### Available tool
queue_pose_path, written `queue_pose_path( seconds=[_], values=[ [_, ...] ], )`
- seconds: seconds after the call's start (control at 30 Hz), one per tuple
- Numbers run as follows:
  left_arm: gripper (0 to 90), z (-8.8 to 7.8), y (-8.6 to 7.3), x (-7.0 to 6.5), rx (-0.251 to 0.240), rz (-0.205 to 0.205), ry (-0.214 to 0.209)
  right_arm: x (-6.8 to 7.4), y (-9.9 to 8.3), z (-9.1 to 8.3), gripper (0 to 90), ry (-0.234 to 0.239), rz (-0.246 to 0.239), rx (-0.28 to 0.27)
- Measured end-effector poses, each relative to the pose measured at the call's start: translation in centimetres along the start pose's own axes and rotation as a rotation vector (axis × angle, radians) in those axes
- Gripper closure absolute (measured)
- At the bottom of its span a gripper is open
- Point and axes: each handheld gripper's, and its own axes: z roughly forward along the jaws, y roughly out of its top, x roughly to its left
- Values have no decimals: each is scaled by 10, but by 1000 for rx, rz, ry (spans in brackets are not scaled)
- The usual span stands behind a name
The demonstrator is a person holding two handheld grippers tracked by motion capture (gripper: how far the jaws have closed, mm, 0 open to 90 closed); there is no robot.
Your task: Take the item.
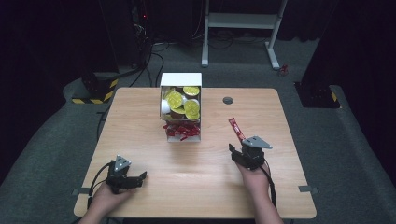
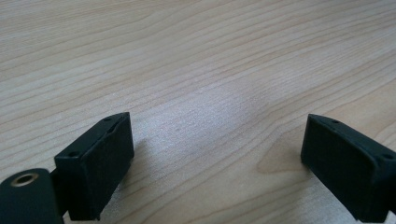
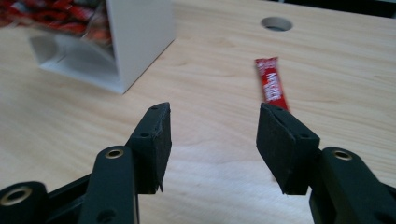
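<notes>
Right gripper (image 3: 212,140), fingers apart and empty, sits on the bench (image 1: 154,182) just short of a red sachet (image 3: 272,84) lying flat beyond its fingertips, apparently set out from the box (image 1: 181,108). Left gripper (image 2: 217,163) rests idle, fingers wide apart.

High view above the near table edge, facing forward and down past the white box (image 1: 181,79), right gripper view low, close beside that box (image 3: 140,37), both sharing the red sachet (image 1: 236,129) (image 3: 271,86), left gripper view skimming bare tabletop (image 2: 196,70).
</notes>
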Motion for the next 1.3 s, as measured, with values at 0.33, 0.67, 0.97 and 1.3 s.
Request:
queue_pose_path(
  seconds=[0.33,0.67,0.97,1.3],
  values=[
    [95,-1,-1,1,-2,7,-4,34,-16,-6,287,108,24,58],
    [95,-1,-1,0,-7,-4,-4,62,-40,2,209,128,-46,148],
    [96,-1,-1,-1,-9,-2,-1,82,-48,19,143,108,-119,219],
    [97,-2,-2,-1,-6,1,-3,84,-43,27,79,104,-110,238]
  ],
)
